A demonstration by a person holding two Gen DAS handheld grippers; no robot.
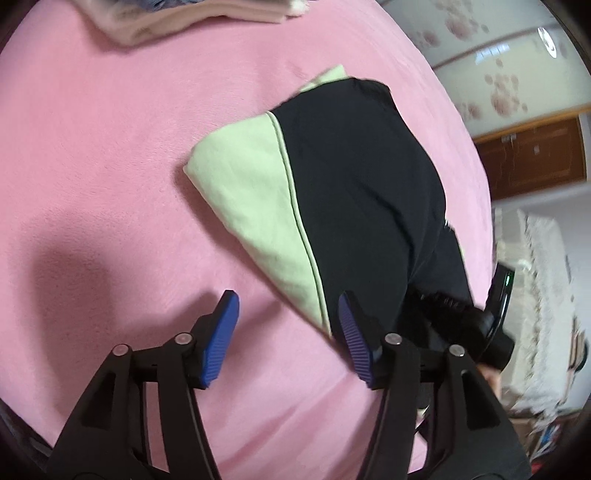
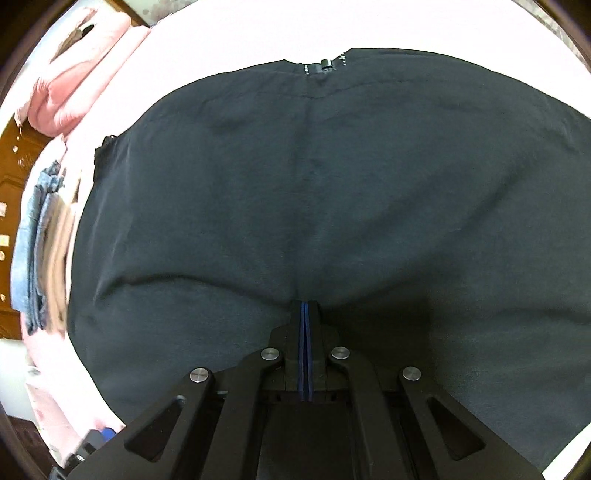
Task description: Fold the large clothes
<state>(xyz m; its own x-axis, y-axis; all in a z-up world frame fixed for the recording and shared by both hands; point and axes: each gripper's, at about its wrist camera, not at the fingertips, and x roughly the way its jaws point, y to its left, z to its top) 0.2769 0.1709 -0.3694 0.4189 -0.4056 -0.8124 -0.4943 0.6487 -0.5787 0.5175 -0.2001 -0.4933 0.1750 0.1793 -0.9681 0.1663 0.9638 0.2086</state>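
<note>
A black garment (image 1: 351, 184) with a light green panel (image 1: 251, 192) lies folded on the pink bed cover (image 1: 92, 147). My left gripper (image 1: 288, 297) hangs open just over the garment's near corner. Its right blue pad (image 1: 352, 336) is at the corner's edge, and nothing sits between the pads. In the right wrist view the black garment (image 2: 332, 184) fills the frame, with a zipper pull (image 2: 325, 64) at its far edge. My right gripper (image 2: 304, 302) is shut on a pinch of the black cloth, and creases run out from its tips.
A stack of folded pale clothes (image 1: 184, 14) lies at the bed's far edge. Folded jeans (image 2: 37, 240) and a pink garment (image 2: 74, 85) lie at the left of the right wrist view. A wooden cabinet (image 1: 532, 158) stands past the bed.
</note>
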